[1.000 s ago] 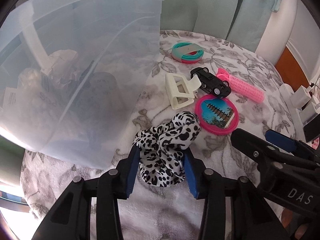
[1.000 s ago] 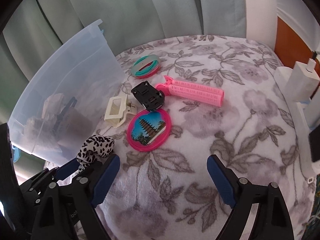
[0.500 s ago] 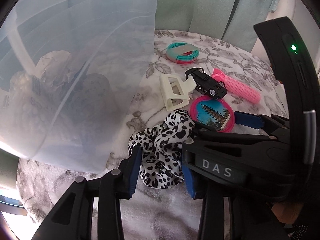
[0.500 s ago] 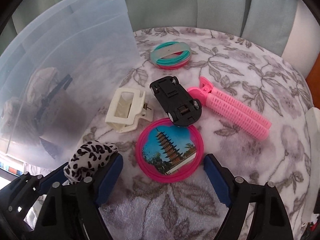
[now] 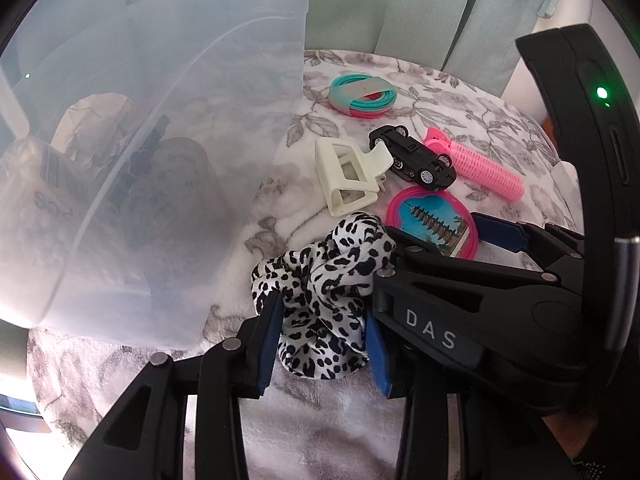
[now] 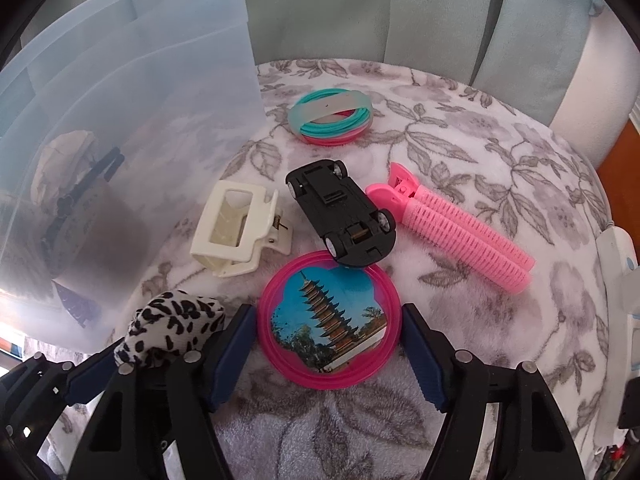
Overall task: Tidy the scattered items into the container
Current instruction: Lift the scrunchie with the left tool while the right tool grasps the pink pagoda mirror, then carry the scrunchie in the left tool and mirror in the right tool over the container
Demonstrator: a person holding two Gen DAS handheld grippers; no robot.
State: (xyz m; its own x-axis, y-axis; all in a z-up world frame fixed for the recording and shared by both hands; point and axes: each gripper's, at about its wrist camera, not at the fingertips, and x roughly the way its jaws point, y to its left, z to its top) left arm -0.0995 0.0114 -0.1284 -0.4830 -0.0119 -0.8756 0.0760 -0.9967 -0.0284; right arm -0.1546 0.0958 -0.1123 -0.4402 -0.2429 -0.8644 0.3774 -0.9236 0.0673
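Observation:
My left gripper (image 5: 322, 334) is shut on a black-and-white leopard scrunchie (image 5: 324, 280), which also shows in the right wrist view (image 6: 176, 326). My right gripper (image 6: 328, 344) is open, its jaws on either side of a round pink mirror with a pagoda picture (image 6: 330, 316), low over the cloth. The clear plastic container (image 5: 140, 140) stands at the left with several items inside. Beyond lie a cream hair claw (image 6: 238, 230), an upturned black toy car (image 6: 340, 212), a pink hair roller (image 6: 460, 228) and teal-pink bands (image 6: 332, 122).
A floral grey-white cloth (image 6: 460, 152) covers the round table. Pale green curtains (image 6: 400, 8) hang behind. A white power strip (image 6: 618, 280) lies at the right edge. The right gripper's body (image 5: 500, 300) crosses the left wrist view.
My right gripper moved forward and left, down to the pink mirror, which now sits between its open jaws. My left gripper stays shut on the scrunchie, barely shifted.

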